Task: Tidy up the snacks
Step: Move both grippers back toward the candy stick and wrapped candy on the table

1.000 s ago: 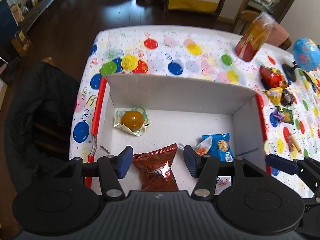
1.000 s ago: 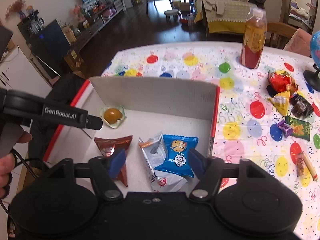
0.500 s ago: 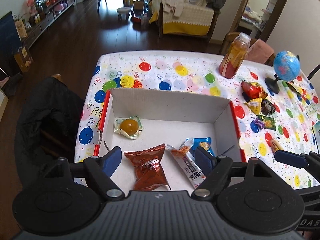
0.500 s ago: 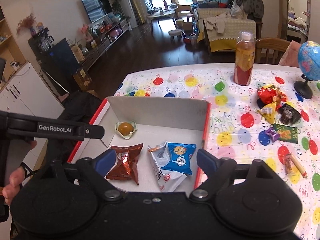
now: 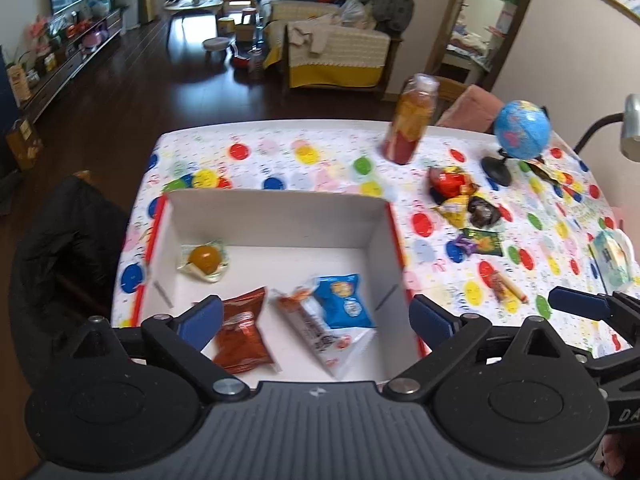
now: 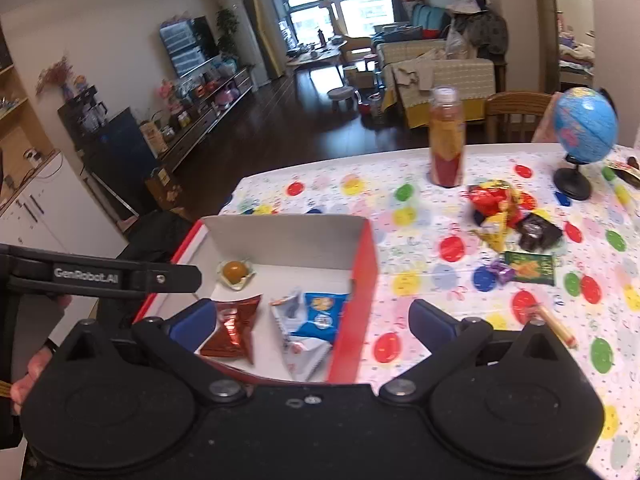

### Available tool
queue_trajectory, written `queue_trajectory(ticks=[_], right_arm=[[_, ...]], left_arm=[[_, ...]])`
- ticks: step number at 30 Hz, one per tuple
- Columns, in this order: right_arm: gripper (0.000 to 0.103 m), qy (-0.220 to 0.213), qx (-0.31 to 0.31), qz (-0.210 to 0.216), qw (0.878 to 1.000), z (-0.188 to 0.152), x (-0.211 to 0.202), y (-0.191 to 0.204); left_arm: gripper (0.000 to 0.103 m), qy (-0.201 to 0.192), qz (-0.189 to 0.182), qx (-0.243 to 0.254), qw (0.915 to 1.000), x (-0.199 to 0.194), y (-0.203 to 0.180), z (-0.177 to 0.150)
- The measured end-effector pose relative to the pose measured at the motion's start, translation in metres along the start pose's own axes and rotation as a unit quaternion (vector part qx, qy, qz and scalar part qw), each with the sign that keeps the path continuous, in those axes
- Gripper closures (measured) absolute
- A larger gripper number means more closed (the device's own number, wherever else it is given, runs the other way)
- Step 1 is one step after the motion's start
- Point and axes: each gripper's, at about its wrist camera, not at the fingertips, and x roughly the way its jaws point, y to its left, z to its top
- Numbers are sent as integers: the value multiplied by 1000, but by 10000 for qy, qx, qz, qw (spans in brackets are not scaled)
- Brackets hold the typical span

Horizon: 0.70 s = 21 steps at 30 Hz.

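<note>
Left hand-held gripper (image 5: 316, 318) spread wide, jaws just been opening, nothing pinched between them; held above the near edge of the white box (image 5: 276, 216). Right hand-held gripper (image 6: 312, 320) likewise wide apart after opening, empty, hovering over the box's right wall. Inside the box: red-brown snack packet (image 5: 240, 336) at 6 o'clock of the floor, lying flat; white-and-orange wrapper (image 5: 320, 332) just beside it toward 3 o'clock, with the blue cookie packet (image 5: 344, 300) overlapping it; clear-wrapped orange jelly (image 5: 204, 258) alone toward 10 o'clock. Box set on the balloon-print tabletop (image 5: 320, 160). At 3 o'clock of the box, loose snacks: red wrapper (image 5: 450, 182), yellow triangular pack (image 5: 454, 210), dark pack (image 5: 484, 212), green packet (image 5: 486, 242), purple candy (image 5: 460, 246), sausage stick (image 5: 508, 288). Toward 1 o'clock, upright juice bottle (image 5: 408, 128) and small globe (image 5: 520, 130), well apart from the box.
</note>
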Motion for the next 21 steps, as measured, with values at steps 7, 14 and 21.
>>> queue_trajectory(ticks=[7, 14, 21], right_arm=[[0, -198, 161, -226, 9994, -10, -14, -51], [0, -147, 343, -378, 9986, -15, -20, -113], [0, 20, 146, -577, 9982, -21, -17, -163]], left_arm=[[1, 49, -191, 108, 9997, 16, -43, 0], [1, 290, -403, 97, 9987, 49, -91, 5], [1, 453, -358, 198, 9981, 84, -141, 12]])
